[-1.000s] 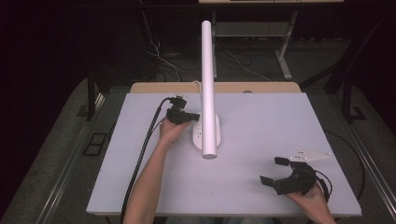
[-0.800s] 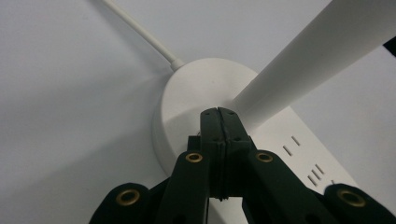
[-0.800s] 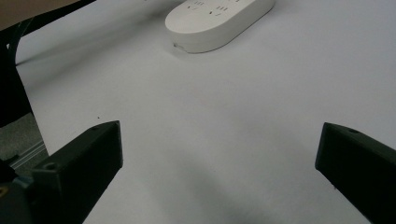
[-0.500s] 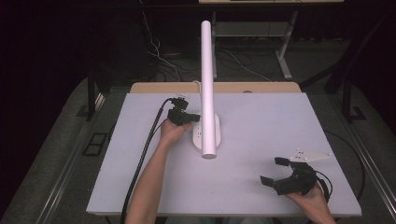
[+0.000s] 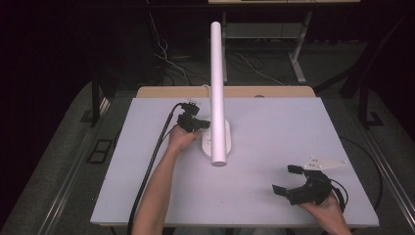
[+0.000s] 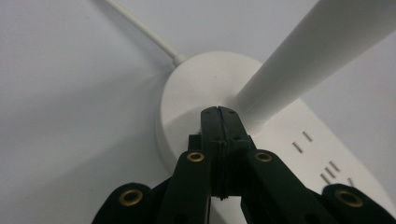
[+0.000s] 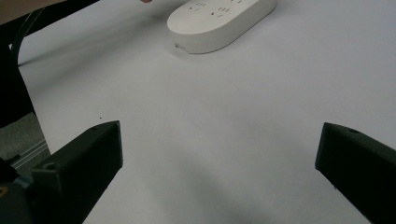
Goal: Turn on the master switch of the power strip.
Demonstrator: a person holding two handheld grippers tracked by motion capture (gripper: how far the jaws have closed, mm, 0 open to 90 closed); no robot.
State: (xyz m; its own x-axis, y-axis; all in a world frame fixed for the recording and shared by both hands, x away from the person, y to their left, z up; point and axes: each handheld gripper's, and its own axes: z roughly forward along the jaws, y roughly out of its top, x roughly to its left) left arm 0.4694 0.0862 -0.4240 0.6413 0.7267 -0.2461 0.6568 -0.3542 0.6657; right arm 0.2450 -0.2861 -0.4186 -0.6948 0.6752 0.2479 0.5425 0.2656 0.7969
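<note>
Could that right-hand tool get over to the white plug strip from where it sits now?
Probably yes. The right tool is open and holds nothing, and only bare white table lies between it and the white oval power strip. The left tool, shut, rests at the strip's far end.

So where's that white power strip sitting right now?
In the high view, the power strip lies flat near the table's middle, left of centre, with the left gripper shut against its far end.

White table (image 5: 274, 132), tan board (image 5: 274, 91) behind it, cables (image 5: 166, 58) on the dark floor beyond.
</note>
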